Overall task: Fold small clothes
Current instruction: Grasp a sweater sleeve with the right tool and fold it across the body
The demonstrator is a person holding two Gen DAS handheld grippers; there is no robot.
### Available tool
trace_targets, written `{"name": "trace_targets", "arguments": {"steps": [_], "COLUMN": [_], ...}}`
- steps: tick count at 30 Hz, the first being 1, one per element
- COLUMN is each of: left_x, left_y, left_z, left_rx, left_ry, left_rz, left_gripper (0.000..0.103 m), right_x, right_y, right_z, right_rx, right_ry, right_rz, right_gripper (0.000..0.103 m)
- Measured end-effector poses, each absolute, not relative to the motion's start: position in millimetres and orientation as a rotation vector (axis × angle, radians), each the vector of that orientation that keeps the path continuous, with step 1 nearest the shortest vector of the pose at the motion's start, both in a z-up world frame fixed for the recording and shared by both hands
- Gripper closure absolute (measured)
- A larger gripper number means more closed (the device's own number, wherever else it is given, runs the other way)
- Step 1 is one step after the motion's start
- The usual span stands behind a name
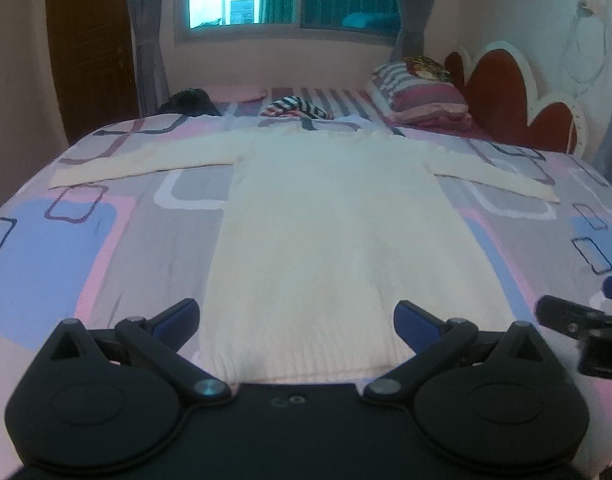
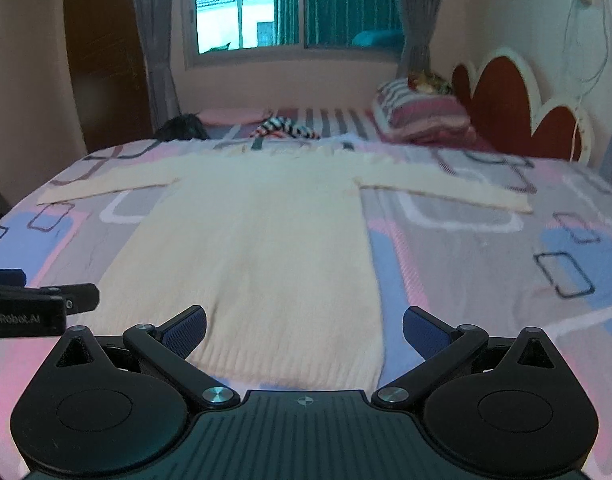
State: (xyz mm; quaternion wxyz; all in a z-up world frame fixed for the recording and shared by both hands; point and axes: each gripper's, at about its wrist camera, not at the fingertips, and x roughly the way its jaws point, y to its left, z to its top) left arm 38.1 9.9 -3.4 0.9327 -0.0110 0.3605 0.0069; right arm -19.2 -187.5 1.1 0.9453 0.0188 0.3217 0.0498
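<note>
A cream knitted sweater (image 1: 326, 232) (image 2: 257, 248) lies flat on the bed, its ribbed hem nearest me and both sleeves spread out to the sides. My left gripper (image 1: 297, 320) hovers just above the hem, open, its blue pads wide apart with nothing between them. My right gripper (image 2: 303, 326) is open too, over the hem's right part. Each gripper shows at the edge of the other's view: the right one (image 1: 578, 320) beside the hem's right corner, the left one (image 2: 37, 304) at the hem's left side.
The bed (image 1: 65, 240) has a pink, grey and blue patterned cover. At its far end lie a striped garment (image 1: 295, 108), a dark item (image 1: 189, 102) and striped pillows (image 1: 418, 92) by a red headboard (image 1: 514, 100). A window, curtains and a wooden wardrobe stand behind.
</note>
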Motion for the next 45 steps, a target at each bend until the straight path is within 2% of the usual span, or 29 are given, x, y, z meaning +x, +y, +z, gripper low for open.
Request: {"name": "trace_targets", "arguments": {"steps": [12, 18, 21, 26, 36, 37, 38, 39, 40, 43, 45], "left_x": [101, 143, 153, 189, 283, 290, 295, 300, 306, 318, 323], "left_y": [26, 27, 33, 30, 45, 44, 43, 44, 45, 51, 58], "left_z": [-2, -12, -17, -20, -40, -43, -45, -48, -51, -62, -68], "left_rx": [-0.008, 0.075, 0.044, 0.085, -0.003, 0.017, 0.031, 0.037, 0.046, 0.068, 0.070], "left_ry": [0.661, 0.727, 0.638, 0.667, 0.736, 0.730, 0.723, 0.716, 0.721, 0.730, 0.713], "left_rz": [0.026, 0.050, 0.090, 0.059, 0.054, 0.063, 0.077, 0.086, 0.089, 0.086, 0.103], "left_gripper": [0.000, 0.000, 0.000, 0.000, 0.002, 0.002, 0.001, 0.001, 0.001, 0.001, 0.002], "right_x": [33, 65, 84, 116, 217, 226, 236, 244, 253, 273, 284], "right_y": [-241, -259, -273, -299, -384, -394, -406, -416, -429, -466, -490], "right_z": [8, 5, 2, -2, -26, -32, -39, -44, -52, -75, -89], "right_rx": [0.187, 0.185, 0.201, 0.208, 0.277, 0.285, 0.298, 0.315, 0.345, 0.430, 0.477], "right_ry": [0.638, 0.636, 0.645, 0.619, 0.554, 0.550, 0.550, 0.555, 0.569, 0.570, 0.564], "right_rz": [0.023, -0.027, -0.046, -0.069, -0.179, -0.192, -0.209, -0.224, -0.249, -0.313, -0.345], "right_gripper": [0.000, 0.000, 0.000, 0.000, 0.001, 0.002, 0.010, 0.029, 0.035, 0.035, 0.044]}}
